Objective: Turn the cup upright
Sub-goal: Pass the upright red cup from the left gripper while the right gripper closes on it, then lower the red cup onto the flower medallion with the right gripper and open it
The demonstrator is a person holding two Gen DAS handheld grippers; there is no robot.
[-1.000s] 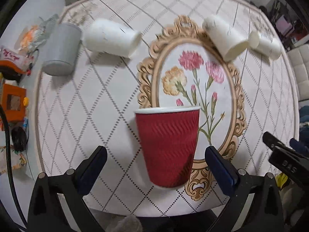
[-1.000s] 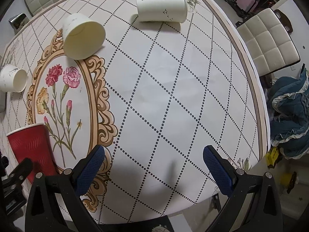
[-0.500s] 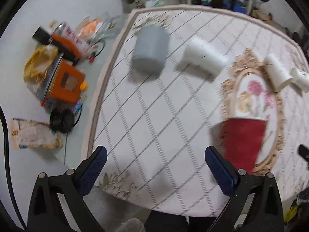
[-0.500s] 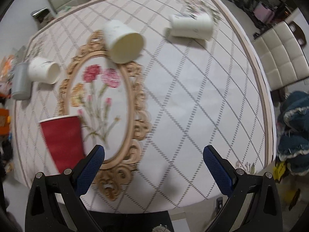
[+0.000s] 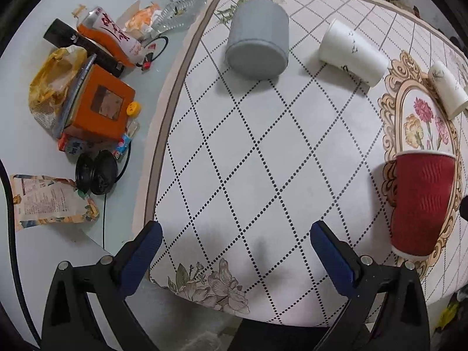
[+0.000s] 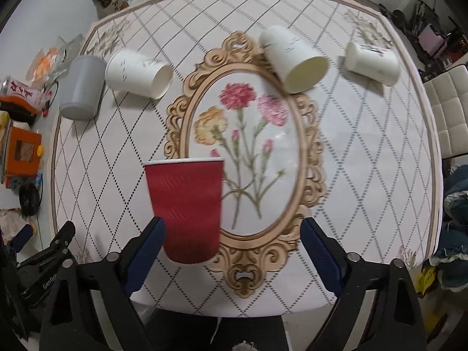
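A red ribbed paper cup stands upright near the table's front edge; it also shows at the right of the left wrist view. A grey cup lies on its side at the far left, also in the right wrist view. Three white paper cups lie on their sides: one beside the grey cup, one at the oval's top, one far right. My left gripper is open and empty over the table's left front. My right gripper is open and empty, just behind the red cup.
The round table has a checked cloth with a gold oval flower frame. Left of the table on the floor lie an orange box, bags, a black reel and packets. White chairs stand at the right.
Both grippers swung left. The left view left the red cup and now faces the table's left edge and grey cup. The right view now centres on the red cup. No cup moved.
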